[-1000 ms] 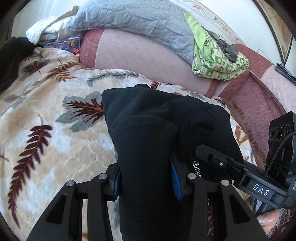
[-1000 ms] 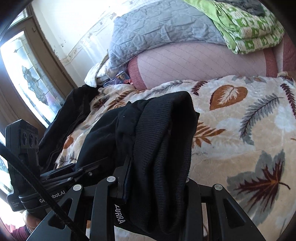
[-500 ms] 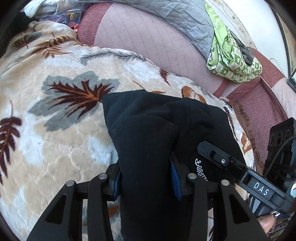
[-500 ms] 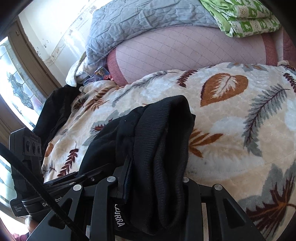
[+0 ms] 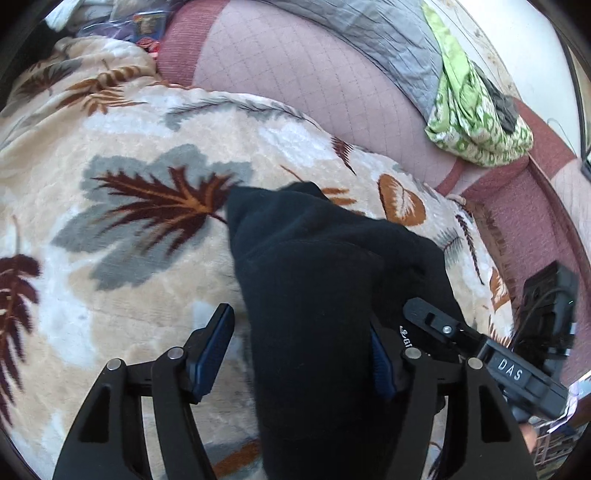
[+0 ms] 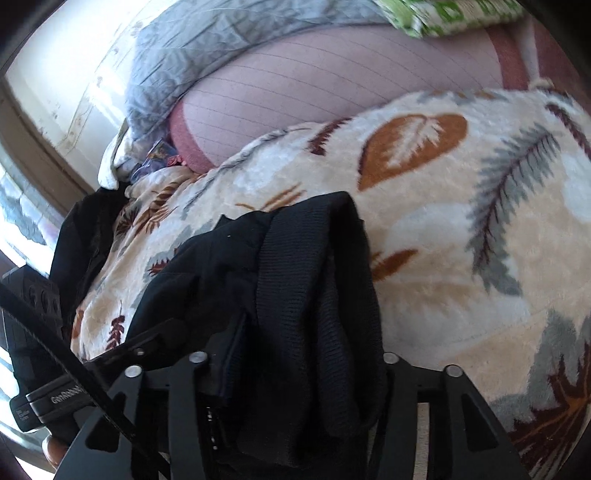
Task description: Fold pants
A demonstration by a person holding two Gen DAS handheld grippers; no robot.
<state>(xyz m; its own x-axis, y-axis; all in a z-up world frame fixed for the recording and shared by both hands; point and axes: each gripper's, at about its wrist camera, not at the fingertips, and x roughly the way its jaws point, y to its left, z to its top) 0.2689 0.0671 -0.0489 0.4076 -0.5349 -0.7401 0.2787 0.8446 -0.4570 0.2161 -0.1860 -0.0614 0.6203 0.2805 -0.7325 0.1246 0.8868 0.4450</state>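
The step in hand looks like the release at the end of a fold: the black pants [image 5: 317, 295] lie bunched on the leaf blanket [image 5: 122, 288], near its middle, and both grippers have just been opening with the cloth between their fingers; the left gripper [image 5: 301, 354] has its fingers spread, the left pad [image 5: 214, 350] standing clear of the fabric with blanket showing in the gap, the right pad at the cloth's edge, whether touching I cannot tell; in the right wrist view the right gripper [image 6: 295, 365] straddles the ribbed cuff or waistband [image 6: 317, 280], jaws parted, though the thick fabric fills the gap and hides the pads; next, I judge, both hands should back out along the fingers without dragging the fold, then check that the edges line up and smooth or fold again if the bundle is too loose; no container is in view, only the pink sofa [image 5: 295, 81] behind, with a grey quilt [image 5: 369, 33] and a green cloth [image 5: 476, 122] piled on its back
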